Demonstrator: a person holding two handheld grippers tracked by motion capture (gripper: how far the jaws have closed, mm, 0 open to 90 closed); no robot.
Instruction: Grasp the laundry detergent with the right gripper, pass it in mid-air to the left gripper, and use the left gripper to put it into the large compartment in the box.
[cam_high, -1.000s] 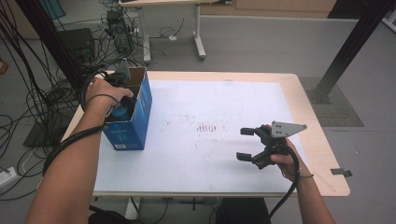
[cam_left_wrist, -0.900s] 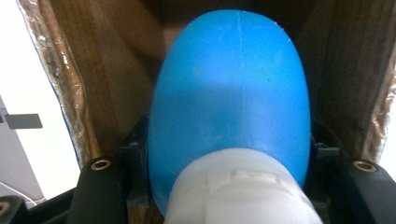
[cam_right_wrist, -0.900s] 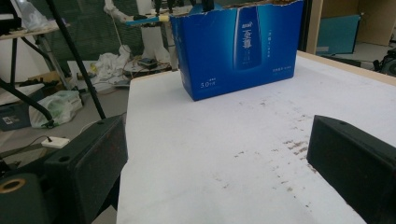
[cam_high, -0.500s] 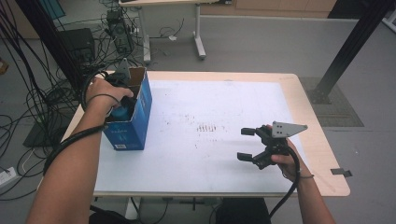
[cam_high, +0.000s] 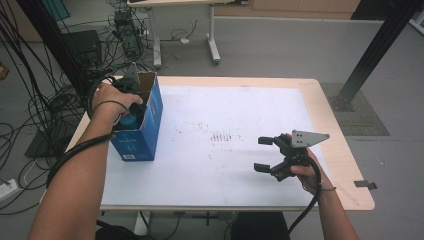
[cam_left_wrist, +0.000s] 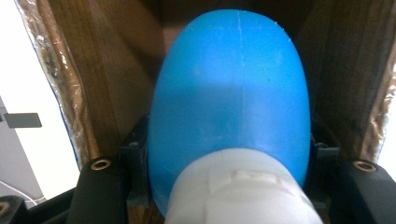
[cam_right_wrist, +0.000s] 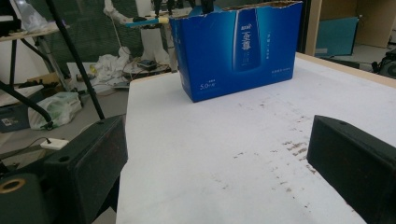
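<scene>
An open blue cardboard box (cam_high: 145, 130) stands upright at the table's left side; its printed front also faces me in the right gripper view (cam_right_wrist: 238, 51). My left gripper (cam_high: 131, 111) reaches down into the box from above. In the left gripper view, the left gripper (cam_left_wrist: 229, 156) is shut on a blue bottle (cam_left_wrist: 231, 93) with a white cap (cam_left_wrist: 243, 196), a jaw pressing on each side, between the box's brown inner walls. My right gripper (cam_high: 262, 154) hovers low over the table's right front, open and empty, pointing left toward the box (cam_right_wrist: 217, 140).
A white sheet (cam_high: 240, 105) with dark scuff marks (cam_high: 225, 136) covers the wooden table. Cables and equipment lie on the floor at the left (cam_high: 45, 100). Another table's leg (cam_high: 212, 40) stands behind, and a black post (cam_high: 370, 55) at the right.
</scene>
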